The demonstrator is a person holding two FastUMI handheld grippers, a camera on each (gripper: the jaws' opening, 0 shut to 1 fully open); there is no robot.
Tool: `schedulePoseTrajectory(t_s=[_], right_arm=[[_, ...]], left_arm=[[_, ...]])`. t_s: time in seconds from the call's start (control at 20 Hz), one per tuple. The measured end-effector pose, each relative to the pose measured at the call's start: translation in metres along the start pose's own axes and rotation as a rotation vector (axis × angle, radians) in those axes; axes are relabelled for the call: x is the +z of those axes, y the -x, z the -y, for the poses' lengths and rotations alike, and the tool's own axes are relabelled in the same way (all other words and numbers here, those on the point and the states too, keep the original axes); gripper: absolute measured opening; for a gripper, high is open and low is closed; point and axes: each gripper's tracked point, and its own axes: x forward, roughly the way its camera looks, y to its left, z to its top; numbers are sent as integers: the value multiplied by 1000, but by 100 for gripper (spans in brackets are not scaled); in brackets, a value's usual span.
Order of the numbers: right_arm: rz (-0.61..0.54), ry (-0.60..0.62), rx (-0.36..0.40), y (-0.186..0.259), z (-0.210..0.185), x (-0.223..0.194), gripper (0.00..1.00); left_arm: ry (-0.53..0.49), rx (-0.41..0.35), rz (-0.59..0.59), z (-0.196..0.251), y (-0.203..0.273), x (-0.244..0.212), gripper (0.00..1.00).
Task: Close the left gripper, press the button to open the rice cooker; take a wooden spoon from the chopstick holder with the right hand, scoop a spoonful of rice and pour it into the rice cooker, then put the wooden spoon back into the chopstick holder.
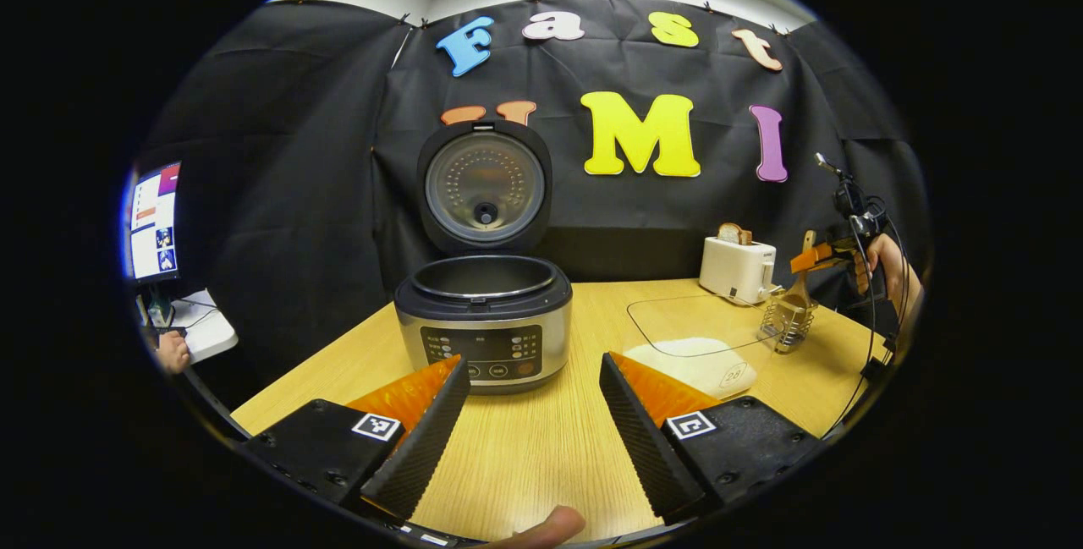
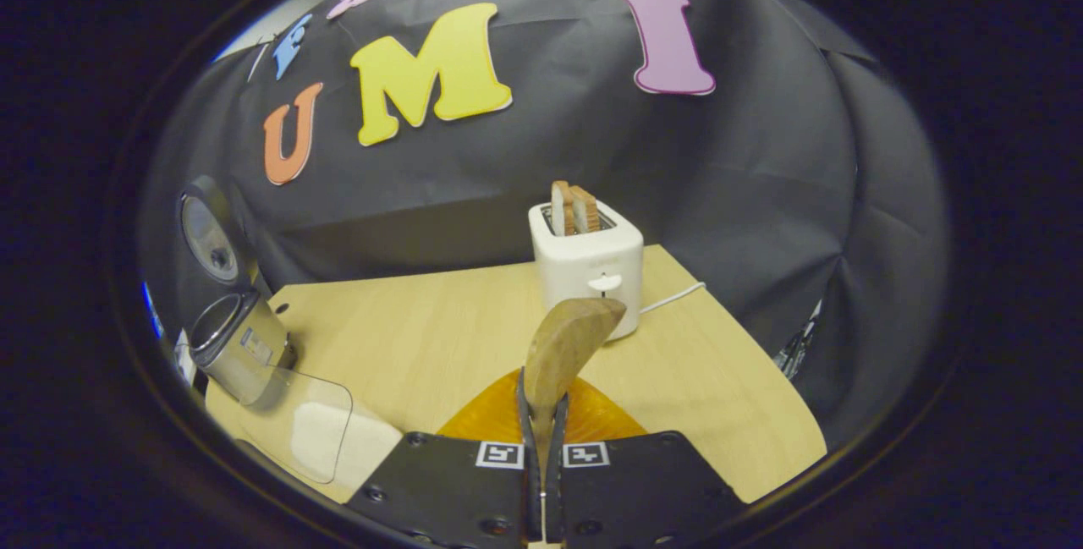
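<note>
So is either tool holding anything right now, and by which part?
The right tool is shut on the wooden spoon, gripping its handle end, with the bowl sticking out ahead. The left tool is open and holds nothing.

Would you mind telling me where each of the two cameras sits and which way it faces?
Left gripper view: rides on the open left gripper, low over the table, facing the open rice cooker; a fingertip shows at the bottom edge.
Right gripper view: rides on the right gripper, shut on the wooden spoon, facing the toaster.
Shared: rice cooker, toaster, clear tray of rice, table.
</note>
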Motion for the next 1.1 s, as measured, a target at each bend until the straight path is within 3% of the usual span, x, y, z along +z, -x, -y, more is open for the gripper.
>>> schedulePoseTrajectory(t_s=[0.5,0.9,1.1], right_arm=[[162,162,-36,56,-44,49,2],[236,331,106,97,-182,51,2],[222,413,93,78,-223,22,2]], left_arm=[[-13,-13,-3,0,5,-10,98],[9,1,-7,-8,10,-13,98],[1,10,-6,-9,12,-14,98]])
